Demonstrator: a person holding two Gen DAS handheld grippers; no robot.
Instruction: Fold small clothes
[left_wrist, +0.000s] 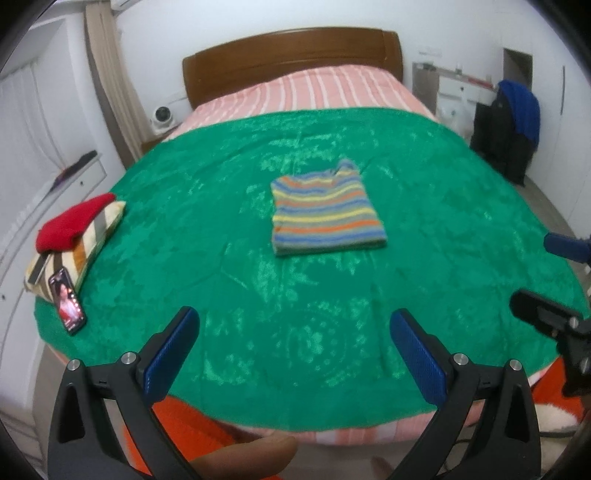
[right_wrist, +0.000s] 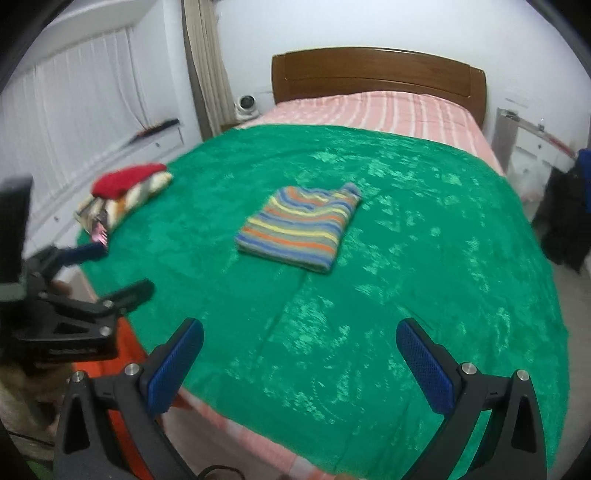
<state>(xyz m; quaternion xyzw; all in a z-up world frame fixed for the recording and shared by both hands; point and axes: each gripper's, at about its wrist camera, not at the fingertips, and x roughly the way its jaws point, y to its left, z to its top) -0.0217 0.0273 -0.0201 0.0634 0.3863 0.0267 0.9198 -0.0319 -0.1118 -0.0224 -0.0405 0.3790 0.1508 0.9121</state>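
left wrist view: striped garment (left_wrist: 327, 214) lies folded into a flat rectangle at mid-bed on the green blanket (left_wrist: 221, 229), well apart from both grippers.

left gripper (left_wrist: 294, 334) is spread wide with nothing between its blue ribbed pads; right gripper (right_wrist: 300, 345) likewise gapes empty over the near blanket edge. garment is knit, with bands of blue, orange, yellow and grey, neck end toward the wooden headboard (left_wrist: 291, 55). blanket is plush and crushed, with a shiny nap, over a pink striped sheet (left_wrist: 314, 92). at the left edge a red folded cloth (left_wrist: 72, 221) rests on a striped pillow (left_wrist: 94, 236), with a phone (left_wrist: 68, 301) leaning against it, screen lit, no text legible. fingertip (left_wrist: 255, 456) is cut off at the lower frame, blurred.
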